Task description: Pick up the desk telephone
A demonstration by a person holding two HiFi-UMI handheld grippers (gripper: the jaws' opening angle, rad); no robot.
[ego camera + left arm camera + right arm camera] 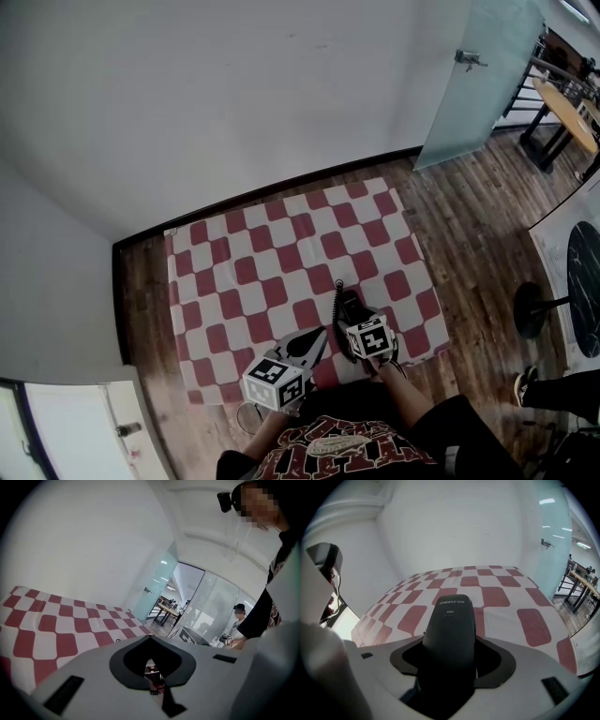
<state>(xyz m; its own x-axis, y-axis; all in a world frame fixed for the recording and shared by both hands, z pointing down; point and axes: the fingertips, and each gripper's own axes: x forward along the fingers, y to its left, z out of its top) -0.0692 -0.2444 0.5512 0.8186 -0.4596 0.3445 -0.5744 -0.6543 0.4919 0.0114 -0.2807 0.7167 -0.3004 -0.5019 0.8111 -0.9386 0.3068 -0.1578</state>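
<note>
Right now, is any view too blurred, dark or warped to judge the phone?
Head view: even light, strong fisheye curving the walls, handset small but clear. Right gripper view: handset large, its lower half lost in shadow. Left gripper view: jaws close and soft, cloth clear, bright glass behind.

Left tongs (157, 681) closed, right tongs (449, 667) gripping handset (451, 616)

Item: telephone handset (449, 634), black, seen in the right gripper view.
- Upper back face: brand "CHINO-E" in pale letters, followed by two small characters I cannot read.
- Just beneath: model mark, apparently "A081"; the middle digits are uncertain.
- Finer line under that: too small to read.

Item: shirt (347, 455), head view.
- Pale chest lettering, too distorted to read.
</note>
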